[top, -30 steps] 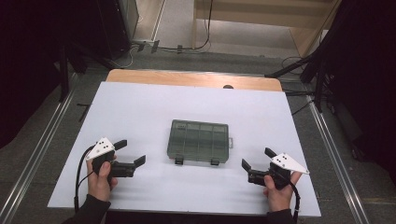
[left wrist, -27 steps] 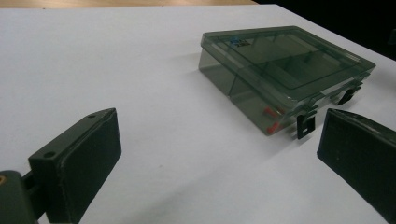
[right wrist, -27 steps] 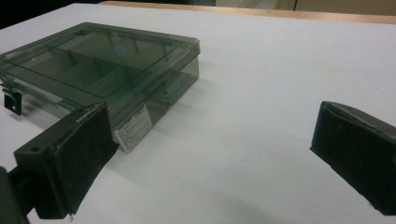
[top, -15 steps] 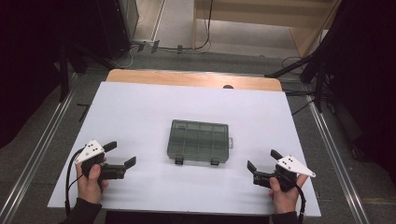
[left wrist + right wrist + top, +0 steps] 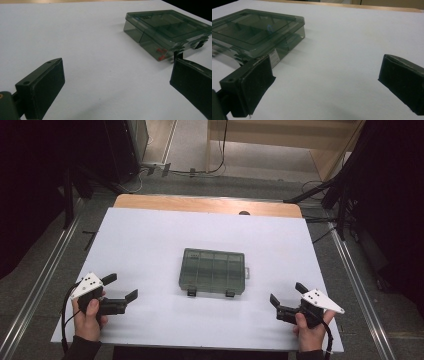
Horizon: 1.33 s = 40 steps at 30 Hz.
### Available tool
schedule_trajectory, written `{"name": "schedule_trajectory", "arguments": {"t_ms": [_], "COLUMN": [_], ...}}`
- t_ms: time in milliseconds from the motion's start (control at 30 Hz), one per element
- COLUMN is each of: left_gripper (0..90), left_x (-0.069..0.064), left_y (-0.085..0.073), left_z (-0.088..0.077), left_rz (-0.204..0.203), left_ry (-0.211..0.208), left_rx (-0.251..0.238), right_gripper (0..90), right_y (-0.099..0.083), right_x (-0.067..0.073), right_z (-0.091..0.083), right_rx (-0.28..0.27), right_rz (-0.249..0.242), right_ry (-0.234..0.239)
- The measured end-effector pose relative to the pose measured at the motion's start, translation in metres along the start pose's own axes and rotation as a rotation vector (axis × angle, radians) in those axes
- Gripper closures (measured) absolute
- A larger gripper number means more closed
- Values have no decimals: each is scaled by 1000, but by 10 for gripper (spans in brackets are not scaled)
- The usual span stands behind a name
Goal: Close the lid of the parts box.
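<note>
Flat, smoky translucent plastic box (image 5: pixel 213 271), lid seemingly latched; left gripper (image 5: pixel 120 288) and right gripper (image 5: pixel 287 294) gape, matte-black, empty.

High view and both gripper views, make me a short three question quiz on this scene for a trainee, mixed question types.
1. True or false: the left gripper is shut on the compartment box.
2. Multiple choice: where does the box lie? A) on the white table top between the two grippers, B) on the floor, C) in the right gripper.
3. Short answer: is the box lid open or closed?

Key
1. False: its jaws stand apart with nothing between them, well short of the box.
2. A.
3. Closed, with two latches on the side nearest the person.
</note>
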<state>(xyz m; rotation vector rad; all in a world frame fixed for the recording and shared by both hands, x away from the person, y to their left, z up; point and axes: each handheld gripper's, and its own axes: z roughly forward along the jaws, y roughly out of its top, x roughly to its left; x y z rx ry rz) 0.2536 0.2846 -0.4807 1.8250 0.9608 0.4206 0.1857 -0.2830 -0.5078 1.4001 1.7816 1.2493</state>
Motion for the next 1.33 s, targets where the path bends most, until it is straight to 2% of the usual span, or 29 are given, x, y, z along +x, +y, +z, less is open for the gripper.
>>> {"name": "schedule_trajectory", "arguments": {"t_ms": [100,500,733,900,1067,1333], "left_gripper": [0,0,0,0,0,0], "left_x": [1,10,9,13,15,12], "left_y": [-2,-5,-9,-9,-10,-8], "left_z": [-3,-13,-20,-22,-21,-20], "left_rz": [5,-20,-8,-27,-40,-29], "left_ry": [3,21,30,30,27,20], "left_rx": [6,-12,-3,-11,-12,-8], "right_gripper": [0,0,0,0,0,0], "right_y": [-1,-5,-7,-8,-8,-10], "right_x": [-2,-13,-19,-20,-20,-20], "right_z": [-3,-17,-23,-24,-23,-23], "right_rx": [-9,-9,-10,-12,-8,-6], "right_rz": [-4,6,19,25,10,20], "right_ry": [-19,-51,-59,-64,-65,-77]}}
